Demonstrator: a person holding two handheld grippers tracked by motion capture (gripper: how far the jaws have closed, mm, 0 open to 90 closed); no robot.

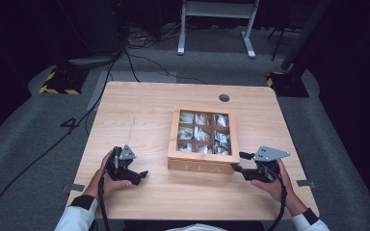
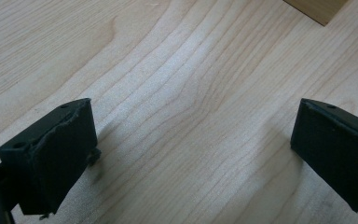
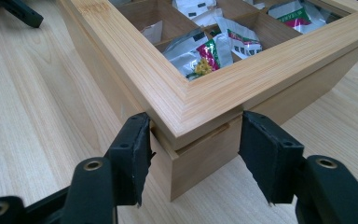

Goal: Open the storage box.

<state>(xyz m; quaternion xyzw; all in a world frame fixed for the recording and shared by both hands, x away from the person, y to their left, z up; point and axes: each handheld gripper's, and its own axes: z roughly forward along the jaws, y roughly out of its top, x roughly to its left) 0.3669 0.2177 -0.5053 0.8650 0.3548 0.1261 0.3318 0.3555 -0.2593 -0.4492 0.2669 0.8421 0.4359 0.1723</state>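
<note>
Box (image 1: 203, 161) sits mid-bench, lid down (tea packets (image 3: 200, 58) visible through it). Right gripper (image 3: 193, 140) fingers straddle its near right corner, not clearly pressing. Left gripper (image 2: 191, 144) fingers wide, empty, on bare bench (image 2: 177, 93). Opening not begun.

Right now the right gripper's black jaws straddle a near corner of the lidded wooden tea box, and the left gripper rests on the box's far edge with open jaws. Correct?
One error. The left gripper is not on the wooden tea box; it rests with open jaws on the light wooden table, apart from the box, as the high view shows. The right gripper does straddle the near corner.
</note>
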